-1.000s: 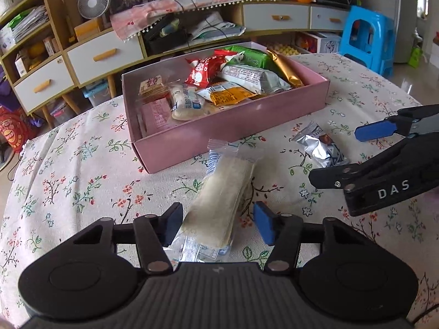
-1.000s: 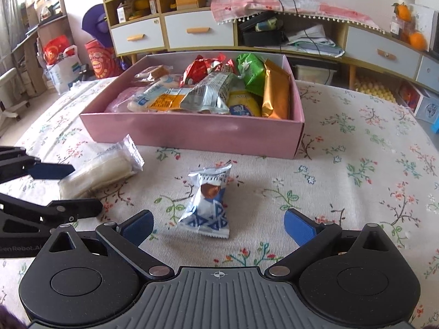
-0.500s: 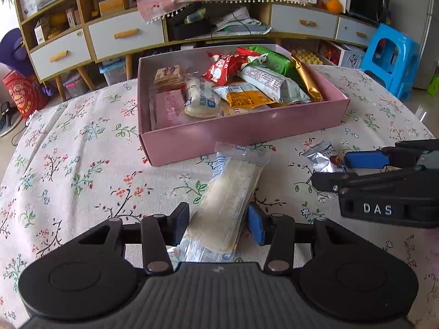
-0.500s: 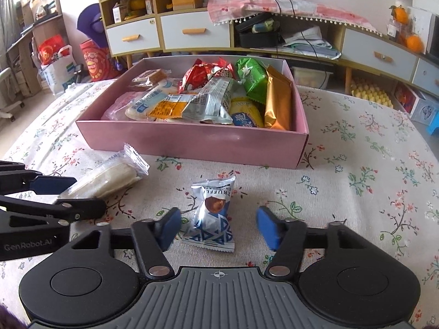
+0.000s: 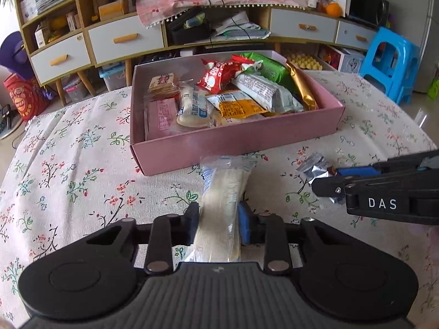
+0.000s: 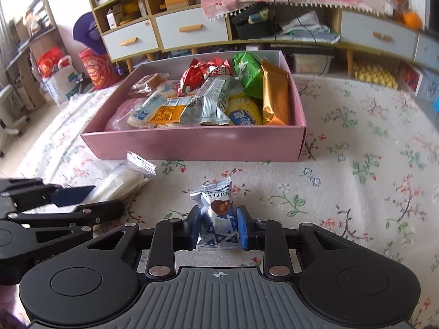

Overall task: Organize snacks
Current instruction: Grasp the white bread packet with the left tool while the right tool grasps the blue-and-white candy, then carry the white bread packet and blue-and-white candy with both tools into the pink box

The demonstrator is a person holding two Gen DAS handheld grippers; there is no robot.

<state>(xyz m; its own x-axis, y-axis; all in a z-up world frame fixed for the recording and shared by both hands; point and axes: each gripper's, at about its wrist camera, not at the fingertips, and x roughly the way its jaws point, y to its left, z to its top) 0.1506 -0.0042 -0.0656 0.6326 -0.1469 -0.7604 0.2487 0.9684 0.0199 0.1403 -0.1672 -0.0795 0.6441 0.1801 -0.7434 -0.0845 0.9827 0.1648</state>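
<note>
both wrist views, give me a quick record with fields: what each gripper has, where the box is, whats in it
left gripper: shut on long pale snack pack, jaws just closed
right gripper: shut on silver truffle packet, jaws just closed
pink box: on floral tablecloth, beyond both packets
box contents: mixed wrapped snacks, including gold bar, green pack

"DAS" on right gripper point(image 5: 329, 175); "TRUFFLE" on silver packet point(image 6: 218, 213).

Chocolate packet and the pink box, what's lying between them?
Nothing: in the right wrist view only bare flowered tablecloth lies between the chocolate packet and the pink box.
</note>
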